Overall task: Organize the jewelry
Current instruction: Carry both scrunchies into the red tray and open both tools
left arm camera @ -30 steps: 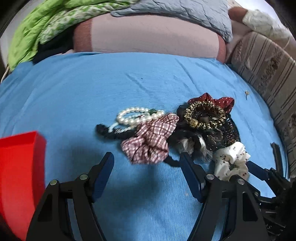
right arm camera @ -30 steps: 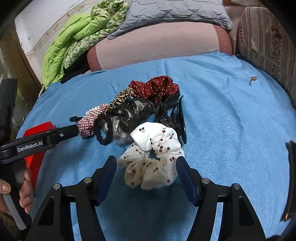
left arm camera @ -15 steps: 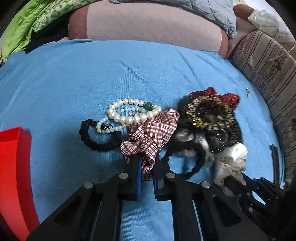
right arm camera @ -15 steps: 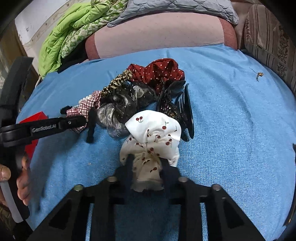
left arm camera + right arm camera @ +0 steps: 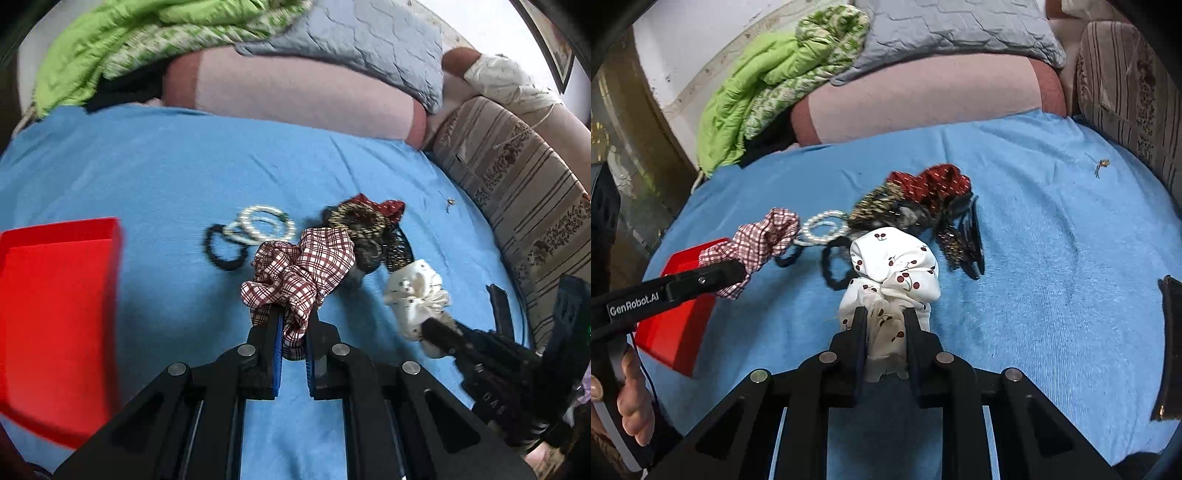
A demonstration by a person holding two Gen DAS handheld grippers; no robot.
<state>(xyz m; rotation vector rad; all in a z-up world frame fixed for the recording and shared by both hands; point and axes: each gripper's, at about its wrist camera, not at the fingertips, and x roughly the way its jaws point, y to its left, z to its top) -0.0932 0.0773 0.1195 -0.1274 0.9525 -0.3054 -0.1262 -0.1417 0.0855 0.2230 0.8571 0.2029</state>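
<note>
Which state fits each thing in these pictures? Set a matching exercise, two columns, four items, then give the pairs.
Things:
1. plaid scrunchie
2. cherry-print scrunchie
3. pearl bracelets
4. red bin

States:
a. lying loose on the blue cloth
b. pinched in the right hand-held gripper
c. standing at the left, nothing visible inside
d. pinched in the left hand-held gripper

Pairs: 1-d, 2-b, 3-a, 4-c

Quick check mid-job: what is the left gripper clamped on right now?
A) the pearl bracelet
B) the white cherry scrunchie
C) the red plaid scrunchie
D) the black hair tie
C: the left gripper is shut on the red plaid scrunchie; the white cherry scrunchie is in the right gripper.
</note>
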